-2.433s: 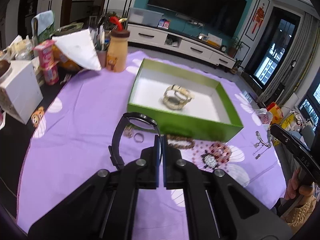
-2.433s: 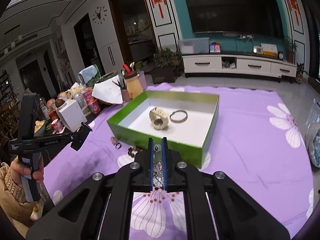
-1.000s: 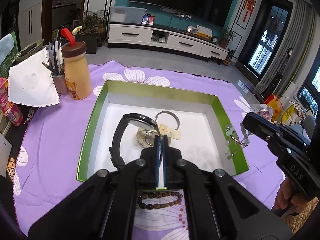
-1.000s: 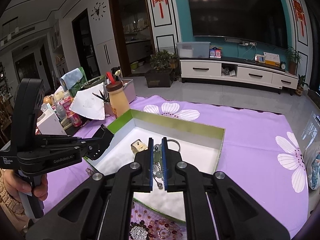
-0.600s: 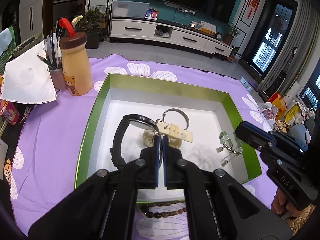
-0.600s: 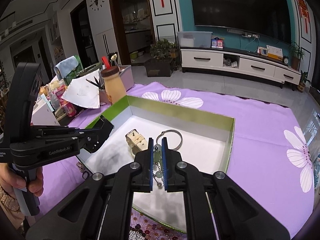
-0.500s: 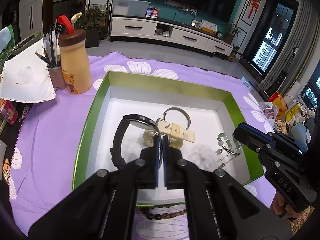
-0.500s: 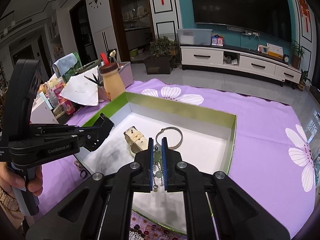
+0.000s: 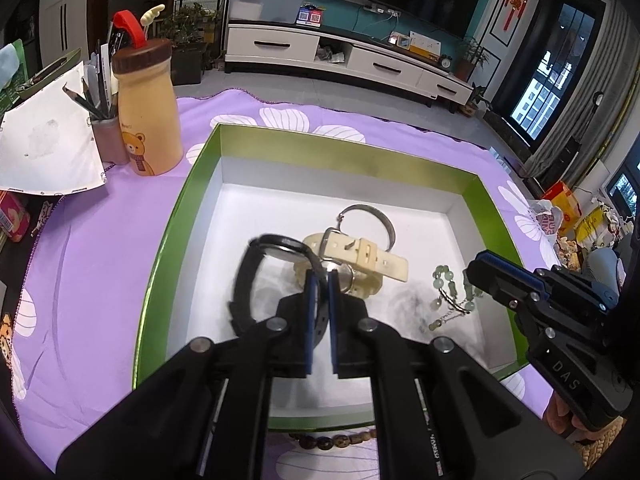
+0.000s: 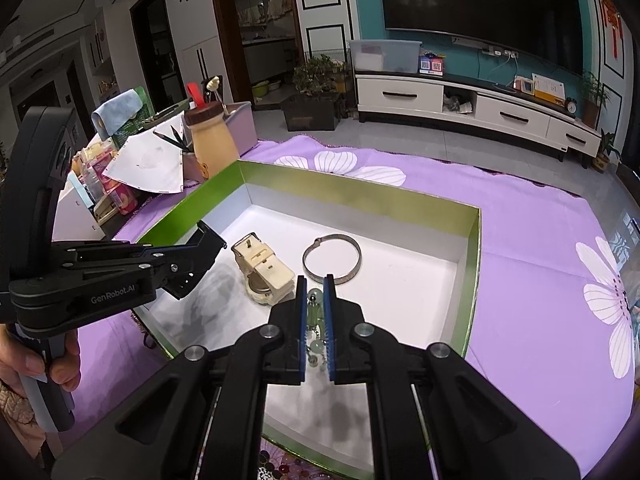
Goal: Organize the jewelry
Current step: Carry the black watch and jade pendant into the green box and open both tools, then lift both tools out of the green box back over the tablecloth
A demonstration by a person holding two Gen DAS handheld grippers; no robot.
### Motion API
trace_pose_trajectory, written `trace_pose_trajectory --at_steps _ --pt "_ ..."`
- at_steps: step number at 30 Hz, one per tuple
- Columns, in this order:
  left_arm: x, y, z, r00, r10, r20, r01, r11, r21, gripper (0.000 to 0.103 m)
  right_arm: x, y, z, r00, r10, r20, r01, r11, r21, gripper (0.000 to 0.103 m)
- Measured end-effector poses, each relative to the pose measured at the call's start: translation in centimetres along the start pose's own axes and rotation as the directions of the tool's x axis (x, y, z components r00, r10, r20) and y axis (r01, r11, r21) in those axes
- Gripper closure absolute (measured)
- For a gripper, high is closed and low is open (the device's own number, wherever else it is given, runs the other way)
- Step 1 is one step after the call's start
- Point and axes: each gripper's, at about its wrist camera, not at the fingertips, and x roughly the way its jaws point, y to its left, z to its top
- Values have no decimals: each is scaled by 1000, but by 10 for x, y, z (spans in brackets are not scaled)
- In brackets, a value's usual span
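Observation:
A green box (image 9: 160,240) with a white floor holds a cream-strapped watch (image 9: 360,256) and a silver bangle (image 9: 384,220). My left gripper (image 9: 322,276) hangs low over the box's left half. Its jaws are opening, a narrow gap shows, and the strap of a black watch (image 9: 248,276) still lies between them; the watch is blurred. My right gripper (image 10: 316,280) is shut on a green bead chain (image 10: 316,312), which dangles over the box floor (image 10: 400,280) to the right of the cream watch (image 10: 260,268). The chain (image 9: 444,284) also shows in the left wrist view.
A tan bear bottle (image 9: 148,120), a pen cup (image 9: 106,136) and a white paper (image 9: 44,152) stand left of the box on the purple cloth (image 9: 100,260). A brown bead bracelet (image 9: 332,438) lies just before the box's near wall. A hand (image 10: 36,364) holds the left gripper.
Both grippers carried their pieces from the cloth to over the box and sank toward its floor. The left jaws have parted a little and the black watch now looks blurred.

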Motion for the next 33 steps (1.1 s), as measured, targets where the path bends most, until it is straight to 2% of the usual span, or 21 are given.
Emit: trace_pose_trajectory --at_steps 2,3,5,7,9,10,11,12,13,14,15,16,18,27,33 --pt "-1 0 0 1000 11 6 -11 1000 1 94 0 -2 0 1000 -1 -1 1 1000 11 93" --pt "-2 0 0 1000 10 9 -10 1000 1 94 -1 -3 0 1000 -2 0 2 1000 15 87" --pt "-5 0 1 1000 14 17 -14 1000 0 94 -4 -4 -1 1000 -7 9 6 1000 25 81" --pt "-9 0 1 999 18 28 -18 1000 -2 89 -8 -4 -1 1000 -10 18 10 1000 25 81" --pt "-13 0 1 999 21 38 -20 1000 -5 71 -12 -5 -1 1000 -16 25 15 1000 27 81" --pt "-15 -1 1 999 24 44 -24 1000 -6 65 -15 -5 -2 999 -17 29 16 999 30 79" --pt "-18 -1 0 998 28 53 -28 1000 -5 55 -18 -5 -2 999 -18 34 17 999 33 75" --pt "-22 -2 -1 998 35 61 -35 999 -4 53 -22 -6 -3 999 -21 41 19 999 36 70" --pt "-24 -3 -2 997 44 68 -43 999 -5 45 -26 -7 -5 999 -23 49 21 999 41 67" --pt "-27 -2 -3 996 55 75 -55 998 -9 32 -29 -7 -6 998 -25 53 23 999 46 63" --pt "-30 -2 -5 994 67 83 -66 998 -15 25 -33 -8 -7 998 -26 57 23 998 52 61" --pt "-35 -2 -8 992 79 95 -77 997 -24 23 -37 -9 -9 998 -27 59 24 998 59 60" --pt "-43 0 -16 991 81 108 -77 996 -38 18 -46 -10 -16 998 -27 64 22 997 74 52" --pt "-76 -2 -50 987 97 124 -91 994 -57 4 -82 -13 -52 998 -44 44 38 991 125 42" --pt "-90 -7 -73 989 112 99 -107 993 -54 2 -97 -14 -75 998 -58 17 55 987 149 40"
